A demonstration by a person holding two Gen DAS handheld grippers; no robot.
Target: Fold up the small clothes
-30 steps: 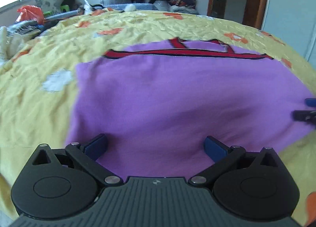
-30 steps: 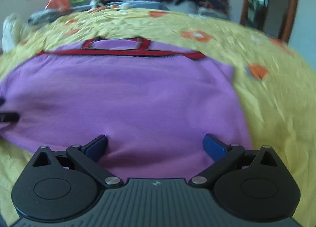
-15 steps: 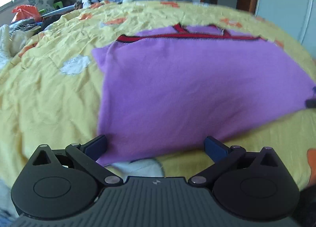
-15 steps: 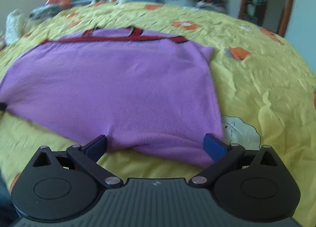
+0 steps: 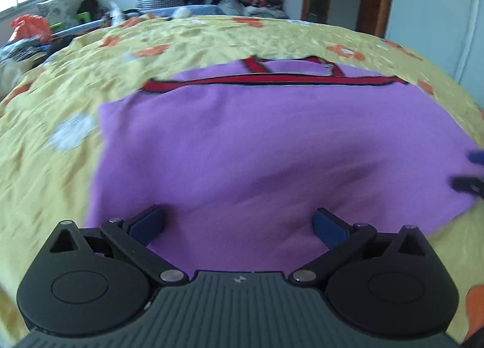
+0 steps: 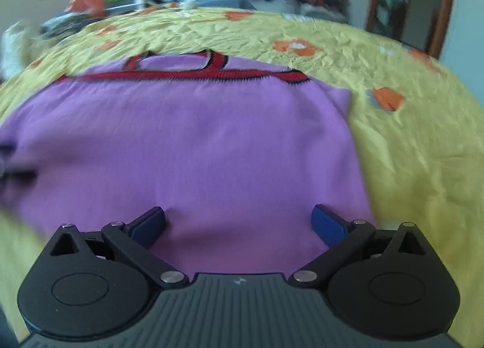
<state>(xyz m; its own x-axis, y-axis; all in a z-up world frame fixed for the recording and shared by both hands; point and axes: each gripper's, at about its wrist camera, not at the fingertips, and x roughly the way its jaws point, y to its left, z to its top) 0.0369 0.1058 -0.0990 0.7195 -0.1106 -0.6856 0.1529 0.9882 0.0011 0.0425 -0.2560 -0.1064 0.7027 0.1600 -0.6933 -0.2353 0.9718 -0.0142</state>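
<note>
One purple garment lies flat on the yellow flowered bed, filling the middle of both frames, its long axis running left to right and its red-trimmed neckline toward the top. Two grippers hang over its near edge: left gripper and right gripper, jaws wide, holding nothing.

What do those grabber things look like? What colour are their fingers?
Both match. The left gripper and right gripper each have two blue finger pads on black link arms with silver pins, two round black discs, and a grey ribbed body with a tiny pale mark. No cables or sleeves show.
</note>
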